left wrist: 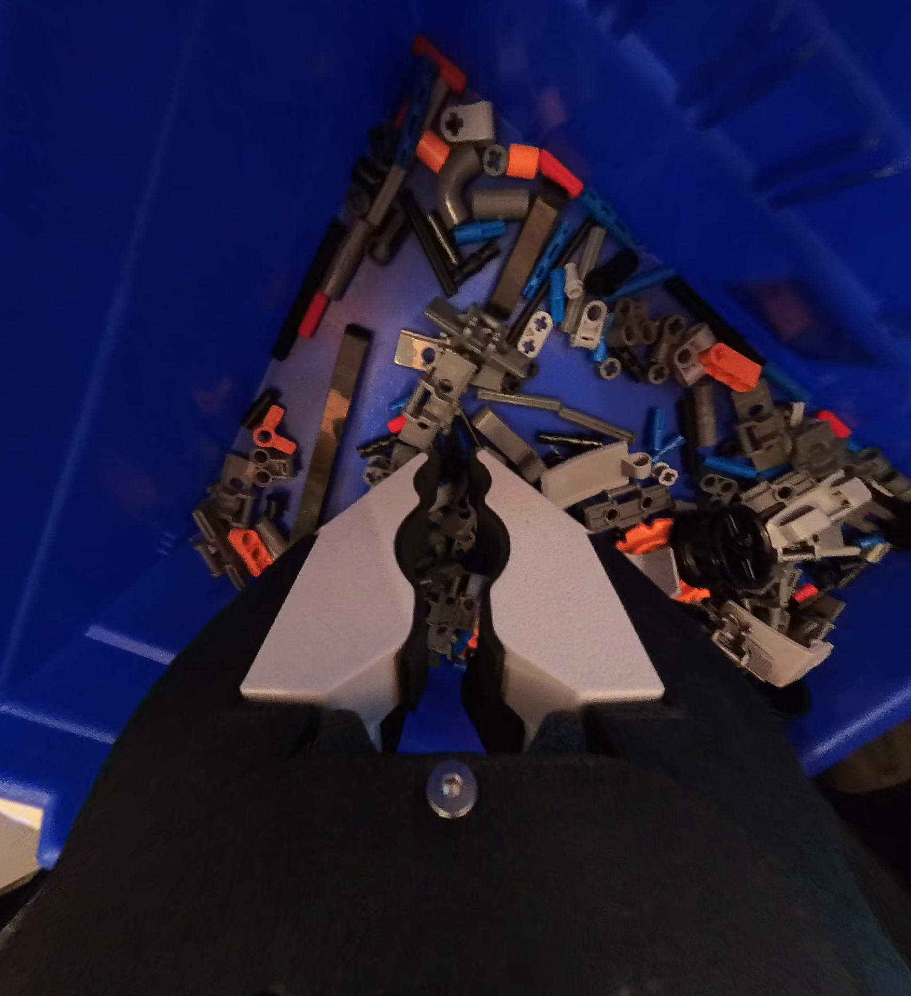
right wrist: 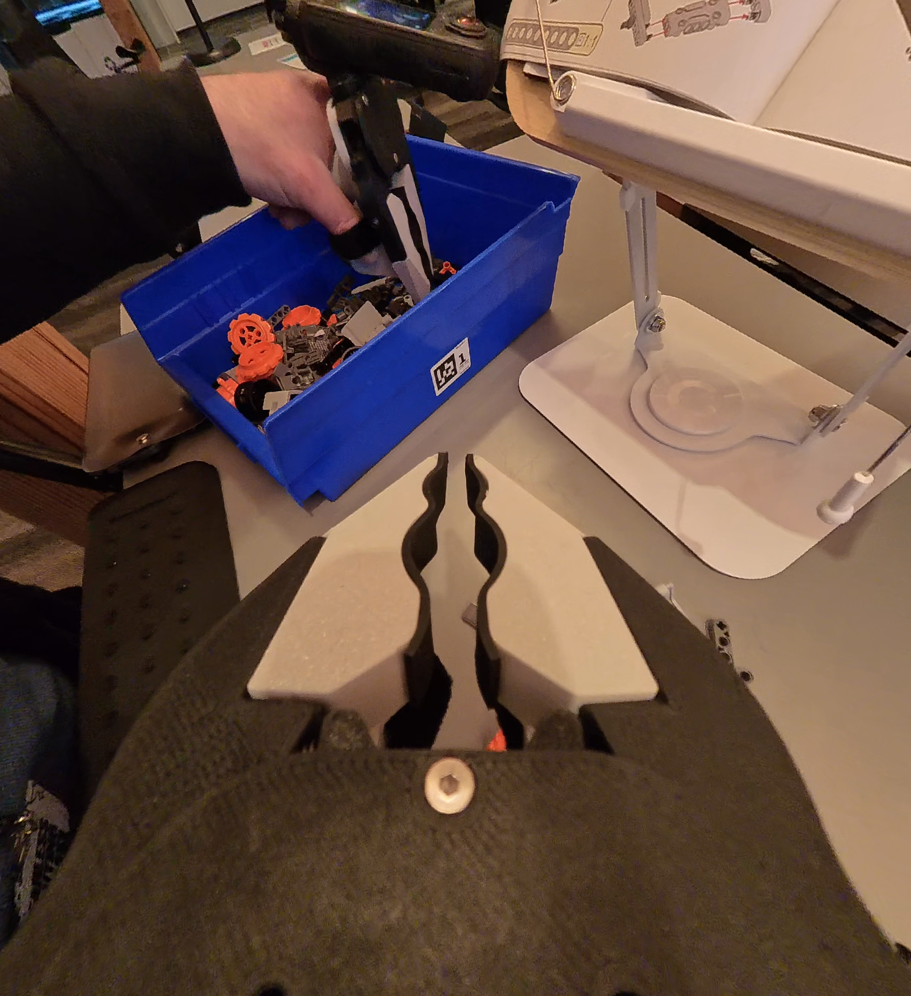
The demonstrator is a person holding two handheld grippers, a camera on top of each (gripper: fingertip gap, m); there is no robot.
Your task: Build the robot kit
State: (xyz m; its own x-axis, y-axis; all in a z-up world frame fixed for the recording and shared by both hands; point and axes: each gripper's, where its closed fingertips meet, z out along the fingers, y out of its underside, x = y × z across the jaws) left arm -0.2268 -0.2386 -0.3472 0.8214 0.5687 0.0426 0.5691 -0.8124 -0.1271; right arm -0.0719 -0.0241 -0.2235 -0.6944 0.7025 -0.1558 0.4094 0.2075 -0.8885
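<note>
A blue plastic bin (right wrist: 388,399) stands on the grey table and holds a heap of small grey, black, blue and orange building pieces (left wrist: 550,345). My left gripper (left wrist: 454,458) is down inside the bin (left wrist: 146,269). Its jaws are almost closed, and the tips pinch a small dark grey piece (left wrist: 450,512) at the edge of a dark grey assembly (left wrist: 442,377). A black wheel (left wrist: 722,544) lies to its right. In the right wrist view a hand (right wrist: 280,145) holds the left gripper (right wrist: 415,280) in the bin. My right gripper (right wrist: 457,458) is shut and empty, above the table in front of the bin.
A white stand (right wrist: 711,431) carrying an open instruction booklet (right wrist: 711,43) is at the right. A black perforated pad (right wrist: 157,566) lies at the left table edge. A few loose small pieces (right wrist: 722,641) lie on the table to the right of my right gripper.
</note>
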